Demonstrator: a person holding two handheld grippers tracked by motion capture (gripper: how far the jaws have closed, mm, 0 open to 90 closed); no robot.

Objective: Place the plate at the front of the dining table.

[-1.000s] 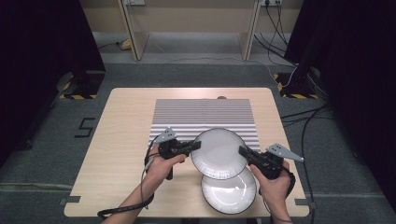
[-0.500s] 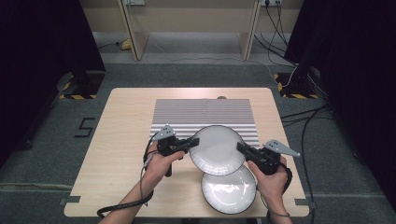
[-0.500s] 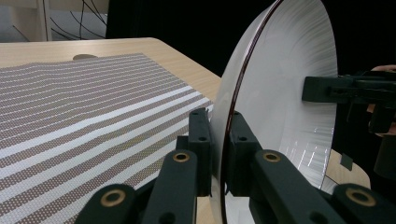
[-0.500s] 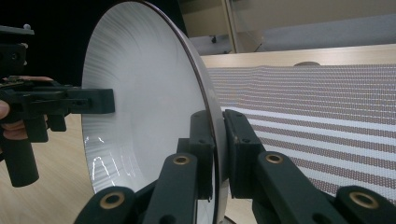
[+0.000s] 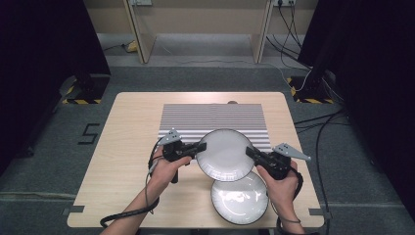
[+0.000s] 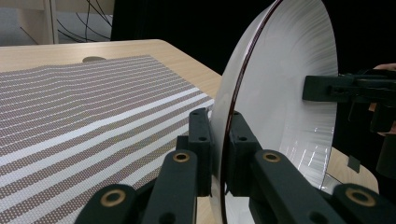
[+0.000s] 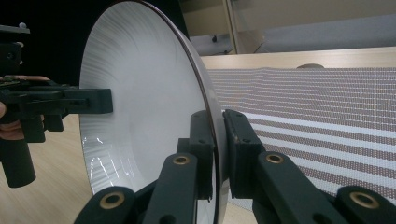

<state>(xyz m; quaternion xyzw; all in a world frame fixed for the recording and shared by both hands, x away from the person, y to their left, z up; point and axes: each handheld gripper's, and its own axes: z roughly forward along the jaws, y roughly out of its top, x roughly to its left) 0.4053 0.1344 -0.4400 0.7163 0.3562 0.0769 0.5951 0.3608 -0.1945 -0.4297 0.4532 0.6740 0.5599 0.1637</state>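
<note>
1. Upper plate (image 5: 225,154) is held up off the table btwn both grippers, roughly level; it partly overlaps a second plate (image 5: 241,197) that lies flat on the wood nearer the person.
2. Left gripper (image 5: 200,146) pinches the upper plate's left rim. In the left gripper view its jaws are closed tight on the thin edge, one pad on each face (image 6: 244,140).
3. Right gripper (image 5: 250,152) does the same at the right rim, approx opposite; right gripper view shows the rim clamped btwn its pads (image 7: 238,135).
4. Key relation: the grip line runs left-right across the plate, so the plate sits dead centre btwn the two hands and neither is nearer. Whichever way it goes, I'd say both hands must travel together or the rim twists in the jaws.
5. Striped mat (image 5: 214,120) lies just beyond the held plate, towards the far edge; the plate's far rim overhangs the mat's near edge. Looks like the likeliest landing spot, but that's a guess.
6. Surface: pale wooden table (image 5: 127,147), flat; a small dark disc (image 5: 232,103) at the mat's far edge.
7. Room: grey floor, dark curtains both sides, cables on the right, light wood legs of furniture beyond.
</note>
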